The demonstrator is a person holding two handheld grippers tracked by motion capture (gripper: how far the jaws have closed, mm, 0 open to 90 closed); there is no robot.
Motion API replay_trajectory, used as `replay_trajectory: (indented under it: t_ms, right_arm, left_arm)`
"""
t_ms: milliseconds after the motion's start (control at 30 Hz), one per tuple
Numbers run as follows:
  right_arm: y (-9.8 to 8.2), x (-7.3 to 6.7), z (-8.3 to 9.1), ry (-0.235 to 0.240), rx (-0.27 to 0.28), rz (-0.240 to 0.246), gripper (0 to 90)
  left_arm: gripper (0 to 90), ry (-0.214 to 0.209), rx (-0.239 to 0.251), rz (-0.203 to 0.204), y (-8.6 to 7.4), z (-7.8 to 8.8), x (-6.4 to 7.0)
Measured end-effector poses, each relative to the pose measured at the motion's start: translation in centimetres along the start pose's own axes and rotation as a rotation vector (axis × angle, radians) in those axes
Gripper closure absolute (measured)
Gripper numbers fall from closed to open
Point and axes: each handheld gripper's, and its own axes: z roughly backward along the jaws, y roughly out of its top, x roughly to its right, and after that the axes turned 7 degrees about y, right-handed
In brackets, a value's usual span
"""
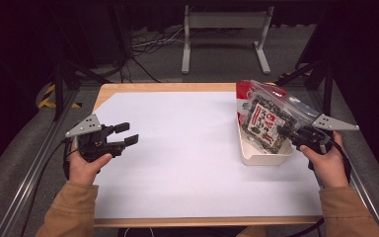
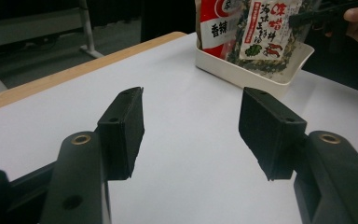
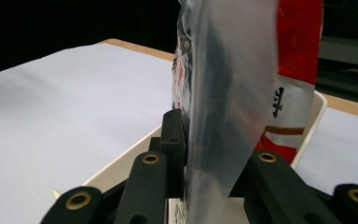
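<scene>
So the right claw is clamped on the edge of a clear plastic snack bag with a green-and-white label, pads pinching the film from both sides. That bag stands tilted in a shallow white plastic tray near the right edge of the white-covered surface, with a red-and-white packet right behind it. Left claw is well apart, gaping wide with nothing in it, just above the surface.
</scene>
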Motion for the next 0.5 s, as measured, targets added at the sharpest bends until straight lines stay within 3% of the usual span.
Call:
replay_trajectory:
  t_ms: [267,300,333,433,500]
  right_arm:
    - [0.29,-0.13,-0.02,-0.011,0.009,0.010,72.9]
    - [0.30,-0.22,0.05,-0.022,0.012,0.006,68.0]
    - [0.28,-0.30,0.04,-0.040,0.034,0.008,56.3]
    - [0.25,-0.31,0.16,-0.043,0.037,0.008,53.7]
    - [0.28,-0.43,0.45,-0.053,0.052,-0.006,44.2]
  left_arm:
    - [40.0,0.008,-0.002,-0.004,-0.30,0.20,0.03]
    - [40.0,0.008,-0.002,0.002,-0.37,0.26,0.03]
    - [39.6,0.012,-0.005,0.001,-0.45,0.37,0.00]
    - [39.1,0.012,-0.005,0.003,-0.53,0.46,0.05]
    - [38.7,0.013,-0.005,-0.001,-0.59,0.66,0.28]
